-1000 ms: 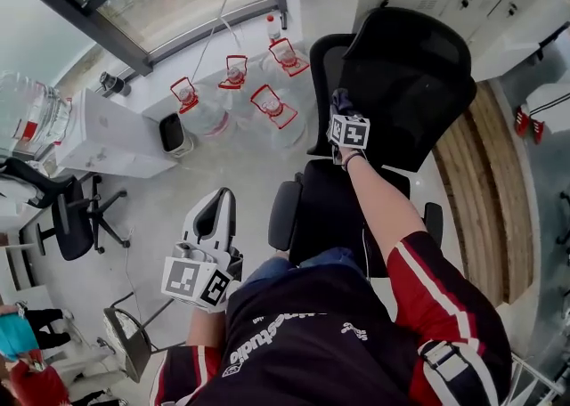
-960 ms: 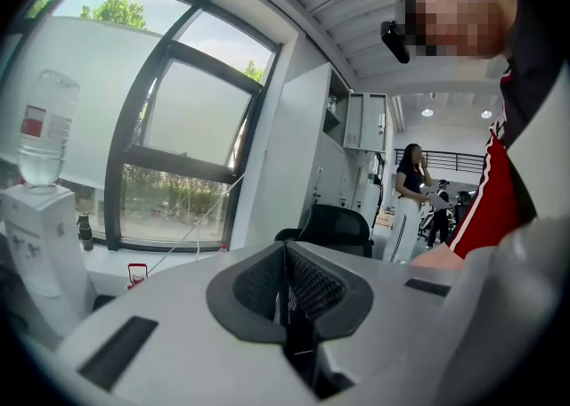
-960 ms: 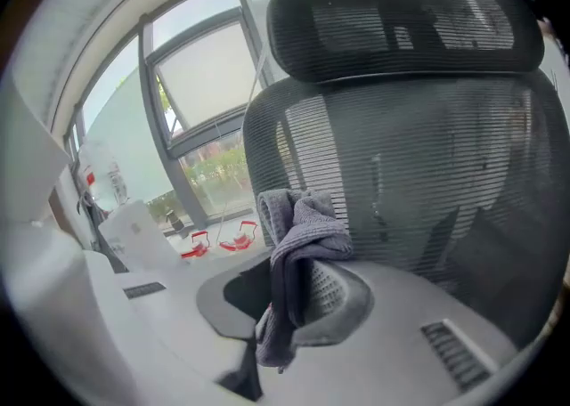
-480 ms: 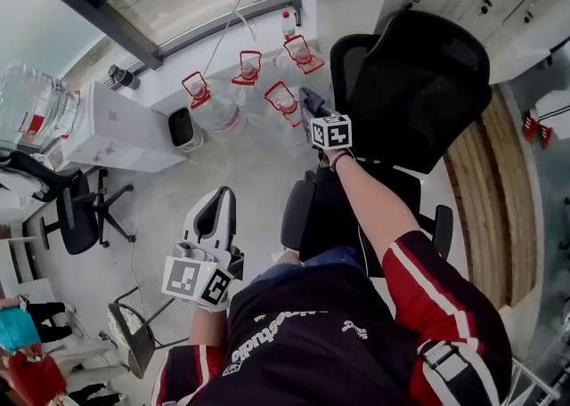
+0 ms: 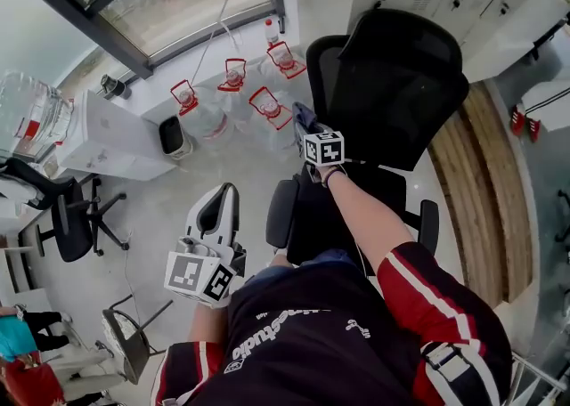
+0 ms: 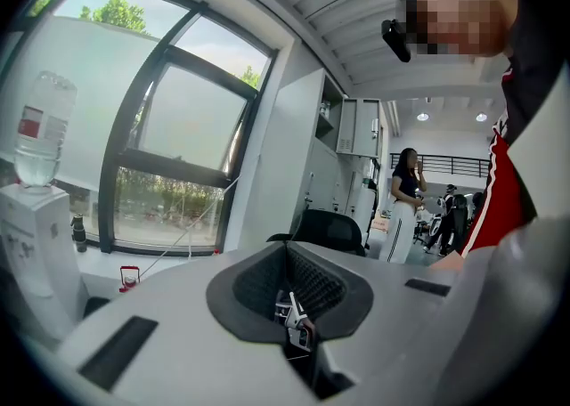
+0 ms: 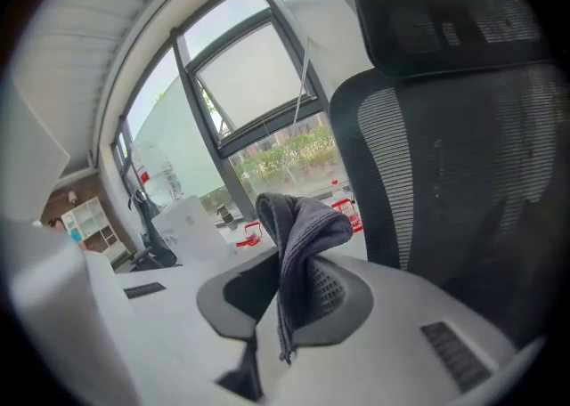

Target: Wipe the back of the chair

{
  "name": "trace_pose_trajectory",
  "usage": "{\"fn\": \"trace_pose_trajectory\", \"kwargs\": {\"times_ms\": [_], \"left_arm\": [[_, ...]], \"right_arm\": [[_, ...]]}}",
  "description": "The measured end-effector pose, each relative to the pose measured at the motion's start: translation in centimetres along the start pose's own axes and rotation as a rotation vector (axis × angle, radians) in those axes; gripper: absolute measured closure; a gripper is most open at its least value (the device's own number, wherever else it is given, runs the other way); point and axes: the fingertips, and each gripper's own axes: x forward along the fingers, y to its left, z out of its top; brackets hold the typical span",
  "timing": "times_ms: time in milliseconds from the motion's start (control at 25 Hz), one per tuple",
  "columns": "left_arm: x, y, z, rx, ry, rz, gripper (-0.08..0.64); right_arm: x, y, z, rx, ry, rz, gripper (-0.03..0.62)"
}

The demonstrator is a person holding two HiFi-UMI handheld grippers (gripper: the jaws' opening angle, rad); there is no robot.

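The black mesh office chair stands in front of me, its backrest and headrest filling the right side of the right gripper view. My right gripper is shut on a grey cloth, which droops over the jaws. It sits at the backrest's left edge; I cannot tell if the cloth touches the mesh. My left gripper hangs low by my left side, well away from the chair, jaws shut with nothing between them.
Several water jugs with red handles stand on the floor left of the chair, below the window. A white water dispenser and another black chair are further left. A wooden desk edge runs right of the chair. A person stands far off.
My right gripper with the cloth has slid left across the backrest, from its upper middle to its left edge. The left gripper has stayed put.
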Motion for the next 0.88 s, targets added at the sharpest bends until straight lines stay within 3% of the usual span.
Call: {"fn": "trace_pose_trajectory", "kwargs": {"times_ms": [400, 880], "left_arm": [[1.0, -5.5, -1.6, -0.007, 0.008, -0.032, 0.534], [4.1, -4.6, -3.7, -0.026, 0.060, -0.069, 0.534]], "right_arm": [[-4.8, -0.9, -4.0, 0.006, 0.012, 0.002, 0.531], [-2.7, -6.0, -7.2, 0.016, 0.062, -0.077, 0.534]]}}
